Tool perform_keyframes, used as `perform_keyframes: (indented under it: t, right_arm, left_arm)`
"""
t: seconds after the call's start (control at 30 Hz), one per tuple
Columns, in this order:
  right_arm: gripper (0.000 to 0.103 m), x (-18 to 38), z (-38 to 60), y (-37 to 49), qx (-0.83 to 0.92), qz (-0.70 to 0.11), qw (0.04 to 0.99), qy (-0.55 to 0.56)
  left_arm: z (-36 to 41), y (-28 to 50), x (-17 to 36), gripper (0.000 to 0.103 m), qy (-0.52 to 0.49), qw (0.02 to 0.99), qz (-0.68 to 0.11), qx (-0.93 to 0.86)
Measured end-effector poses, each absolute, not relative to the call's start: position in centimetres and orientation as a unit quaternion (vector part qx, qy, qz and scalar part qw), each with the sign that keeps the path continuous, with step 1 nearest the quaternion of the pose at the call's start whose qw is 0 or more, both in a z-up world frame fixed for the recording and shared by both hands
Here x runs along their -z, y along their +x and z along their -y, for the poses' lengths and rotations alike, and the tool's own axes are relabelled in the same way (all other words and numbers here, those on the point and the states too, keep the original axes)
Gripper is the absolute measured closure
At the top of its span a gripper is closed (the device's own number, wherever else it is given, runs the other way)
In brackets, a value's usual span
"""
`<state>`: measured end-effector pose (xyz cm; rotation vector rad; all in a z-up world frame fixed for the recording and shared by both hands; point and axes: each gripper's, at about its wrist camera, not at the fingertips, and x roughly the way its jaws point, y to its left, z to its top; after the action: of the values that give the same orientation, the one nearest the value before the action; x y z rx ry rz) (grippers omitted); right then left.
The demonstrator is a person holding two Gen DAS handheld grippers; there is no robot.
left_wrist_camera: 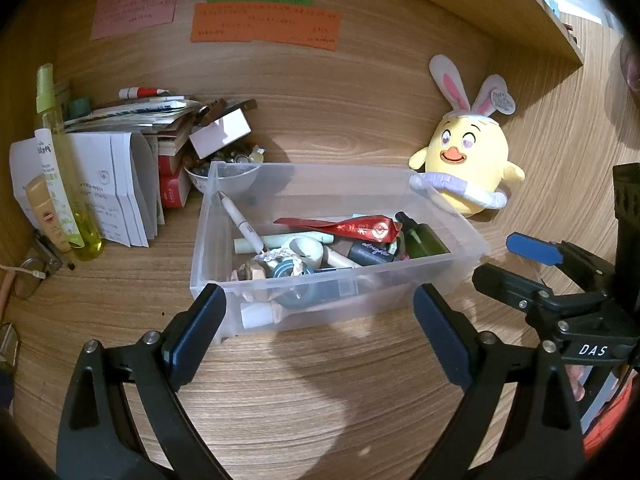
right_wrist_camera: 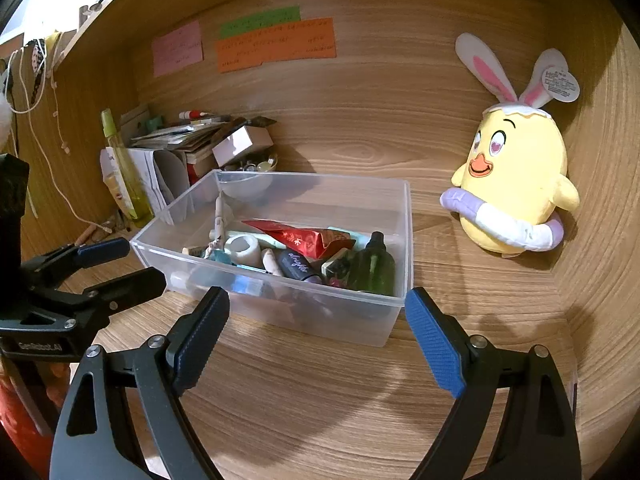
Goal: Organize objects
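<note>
A clear plastic bin (left_wrist_camera: pixel 436 188) (right_wrist_camera: pixel 404 240) stands on the wooden desk. It holds a red foil packet (left_wrist_camera: pixel 344 227) (right_wrist_camera: pixel 304 238), a green bottle (left_wrist_camera: pixel 424 238) (right_wrist_camera: pixel 374 268), a white pen (left_wrist_camera: pixel 242 220), a dark tube and several small items. My left gripper (left_wrist_camera: pixel 320 328) is open just in front of the bin's near wall, nothing between its fingers. My right gripper (right_wrist_camera: pixel 318 330) is open too, short of the bin's near corner, empty. Each gripper shows in the other's view: the right gripper (left_wrist_camera: pixel 516 260), the left gripper (right_wrist_camera: pixel 128 264).
A yellow plush chick with rabbit ears (left_wrist_camera: pixel 468 160) (right_wrist_camera: pixel 516 184) leans in the right back corner. At the back left are a paper and book pile (left_wrist_camera: pixel 132 140), a yellow-green spray bottle (left_wrist_camera: pixel 64 160), a bowl of trinkets (left_wrist_camera: pixel 224 176). Coloured notes (left_wrist_camera: pixel 264 22) hang on the back wall.
</note>
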<state>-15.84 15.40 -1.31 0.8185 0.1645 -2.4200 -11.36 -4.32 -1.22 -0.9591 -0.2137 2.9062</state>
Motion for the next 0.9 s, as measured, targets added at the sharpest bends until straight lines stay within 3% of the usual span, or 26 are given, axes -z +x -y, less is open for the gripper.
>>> perform_keyframes:
  t: [0.9]
  right_arm:
    - [0.015, 1.08, -15.44, -15.57, 0.907, -0.059, 0.286, 0.303]
  left_arm:
    - [4.25, -11.17, 1.3, 0.007, -0.31, 0.036, 0.07, -0.948]
